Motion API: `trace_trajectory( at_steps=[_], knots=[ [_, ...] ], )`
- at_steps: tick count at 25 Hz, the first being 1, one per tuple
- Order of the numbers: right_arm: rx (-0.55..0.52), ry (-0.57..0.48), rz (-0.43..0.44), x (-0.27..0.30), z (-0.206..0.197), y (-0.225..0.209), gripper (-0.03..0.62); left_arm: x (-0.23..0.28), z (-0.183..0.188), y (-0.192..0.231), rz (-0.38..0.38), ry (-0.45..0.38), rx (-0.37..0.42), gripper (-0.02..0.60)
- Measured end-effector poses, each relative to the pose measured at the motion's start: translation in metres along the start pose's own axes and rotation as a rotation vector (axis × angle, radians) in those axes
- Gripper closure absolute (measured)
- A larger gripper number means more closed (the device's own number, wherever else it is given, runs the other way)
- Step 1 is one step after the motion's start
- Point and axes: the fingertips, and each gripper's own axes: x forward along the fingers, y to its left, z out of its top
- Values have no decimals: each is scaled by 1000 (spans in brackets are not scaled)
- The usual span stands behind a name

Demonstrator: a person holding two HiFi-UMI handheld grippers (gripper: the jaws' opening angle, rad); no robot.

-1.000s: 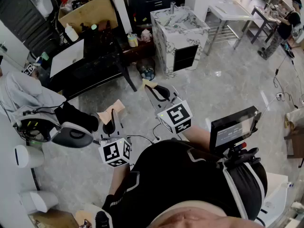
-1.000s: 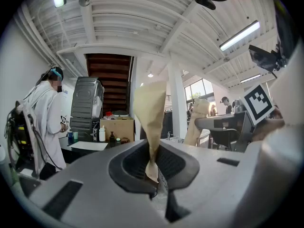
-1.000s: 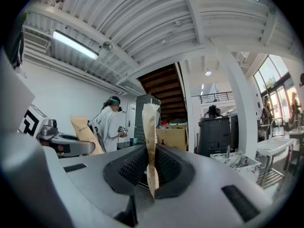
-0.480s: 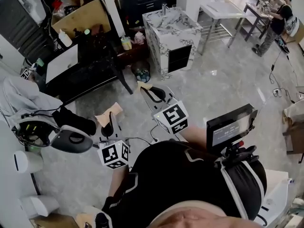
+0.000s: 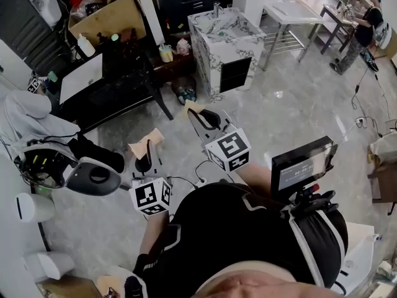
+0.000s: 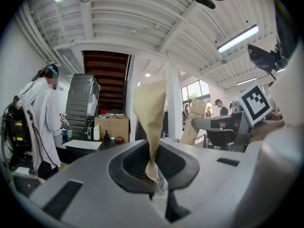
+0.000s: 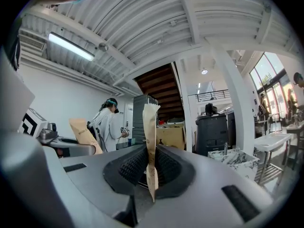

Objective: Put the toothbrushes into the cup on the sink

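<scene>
The left tongs (image 6: 153, 165) are closed on a flat brown paper sleeve, the left packet (image 6: 150, 120), which stands up between the pads and widens toward its top. What is inside it does not show. The right tongs (image 7: 150, 169) are likewise clamped on a narrower, edge-on brown sleeve, the right packet (image 7: 150, 127), whose lower end hangs just below the pads. From the head view both tongs are held out over the grey floor (image 5: 298, 104), the right ones farther forward than the left. The marble-patterned sink cabinet (image 5: 231, 28), with a tap on top, stands well apart from them across the floor. A cup on it is too small to make out. To its left is a black worktop (image 5: 124, 85) with a cardboard box (image 5: 115, 14) behind it. A small screen (image 5: 304, 166) sits at the person's right side.
</scene>
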Motion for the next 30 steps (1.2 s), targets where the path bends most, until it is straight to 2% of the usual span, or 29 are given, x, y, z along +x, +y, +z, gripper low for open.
trace_trajectory(
  at_steps=[5,16,25,30],
  knots=[
    [10,4,-64,15,5,-16,544,37,14,-5,-78,-13,-7,549],
    [-7,24,-229,-12,-3,-39,545,69,13,-35,-258,-36,-16,548],
    [18,10,-284,-24,-16,-80,544,101,14,-72,-317,-42,30,548],
    [10,-10,-272,-21,-15,-130,544,143,17,-111,-334,-40,55,548]
  ],
)
